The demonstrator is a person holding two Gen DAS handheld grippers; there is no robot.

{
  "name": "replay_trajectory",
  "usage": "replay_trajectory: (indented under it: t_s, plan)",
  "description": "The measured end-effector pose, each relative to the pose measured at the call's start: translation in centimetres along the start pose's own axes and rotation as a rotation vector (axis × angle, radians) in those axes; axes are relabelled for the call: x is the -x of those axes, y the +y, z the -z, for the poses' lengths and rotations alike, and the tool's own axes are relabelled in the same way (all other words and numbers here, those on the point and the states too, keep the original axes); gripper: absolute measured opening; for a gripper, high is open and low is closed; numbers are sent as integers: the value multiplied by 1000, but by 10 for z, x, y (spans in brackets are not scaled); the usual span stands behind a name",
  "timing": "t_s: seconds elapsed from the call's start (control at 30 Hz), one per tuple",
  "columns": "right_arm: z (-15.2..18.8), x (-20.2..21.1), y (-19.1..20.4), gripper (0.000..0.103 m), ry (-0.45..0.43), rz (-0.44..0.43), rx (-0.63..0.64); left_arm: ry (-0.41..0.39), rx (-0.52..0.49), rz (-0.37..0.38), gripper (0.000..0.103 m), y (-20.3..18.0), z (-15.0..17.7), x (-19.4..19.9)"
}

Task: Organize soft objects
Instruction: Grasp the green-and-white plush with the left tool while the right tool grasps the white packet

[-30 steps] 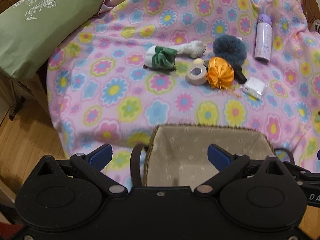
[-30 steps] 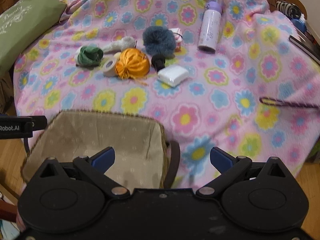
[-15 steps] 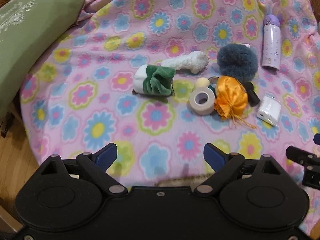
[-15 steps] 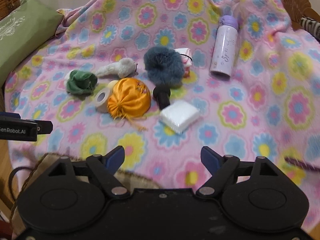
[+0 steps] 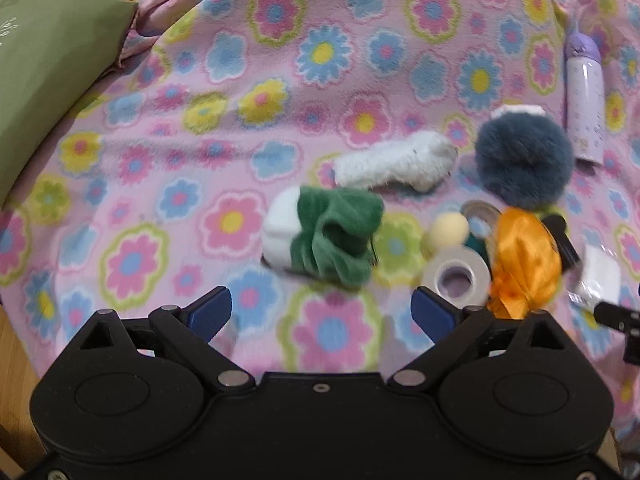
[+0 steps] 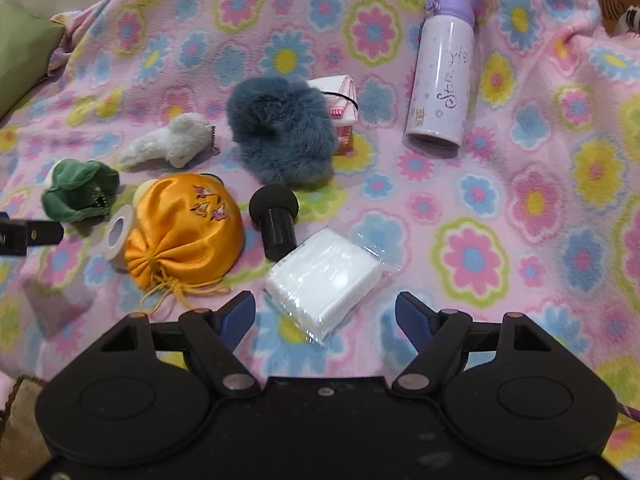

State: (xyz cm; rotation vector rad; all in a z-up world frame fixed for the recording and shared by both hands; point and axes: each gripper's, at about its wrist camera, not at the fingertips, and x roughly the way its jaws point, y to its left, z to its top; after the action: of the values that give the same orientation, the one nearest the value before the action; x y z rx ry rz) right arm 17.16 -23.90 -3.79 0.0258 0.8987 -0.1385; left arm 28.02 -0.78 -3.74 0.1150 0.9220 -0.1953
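Soft things lie on a flowered pink blanket (image 5: 200,120). A green-and-white plush (image 5: 324,236) lies just ahead of my open, empty left gripper (image 5: 322,312); it also shows in the right wrist view (image 6: 80,190). Behind it are a white plush (image 5: 396,164) (image 6: 168,142) and a blue-grey fluffy ball (image 5: 524,160) (image 6: 284,128). An orange satin pouch (image 5: 524,260) (image 6: 184,228) lies to the right. My open, empty right gripper (image 6: 326,318) hovers just short of a white wrapped packet (image 6: 324,280).
A tape roll (image 5: 456,278) (image 6: 118,236), a cream ball (image 5: 446,232), a black cylinder (image 6: 276,216), a lilac bottle (image 6: 442,76) (image 5: 584,104) and a pink-white packet (image 6: 340,108) also lie on the blanket. A green cushion (image 5: 44,80) sits left. A beige basket corner (image 6: 16,420) shows lower left.
Both grippers have moved forward over the blanket toward the objects. The beige basket has dropped out of the left wrist view and nearly out of the right.
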Motion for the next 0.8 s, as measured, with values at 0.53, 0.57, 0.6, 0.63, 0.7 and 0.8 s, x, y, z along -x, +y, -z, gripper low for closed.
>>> replay_trajectory:
  t_s: [0.53, 0.57, 0.6, 0.63, 0.7, 0.8]
  plan:
    - [-5, -47, 3, 87, 54, -7, -31, 43, -20, -26, 101, 9, -19, -77]
    - [-5, -48, 3, 89, 56, -14, -38, 38, -25, -21, 101, 8, -19, -77]
    - [-5, -49, 2, 91, 59, -21, -46, 31, -21, -13, 101, 9, -18, -77]
    - [-5, -51, 1, 96, 61, -28, -53, 28, -11, -5, 101, 10, -18, -78]
    - [-5, -54, 1, 102, 64, -45, -57, 21, 5, 12, 101, 13, -17, -78]
    - [-3, -55, 6, 103, 54, -42, -44, 25, 7, 18, 101, 14, -19, -77]
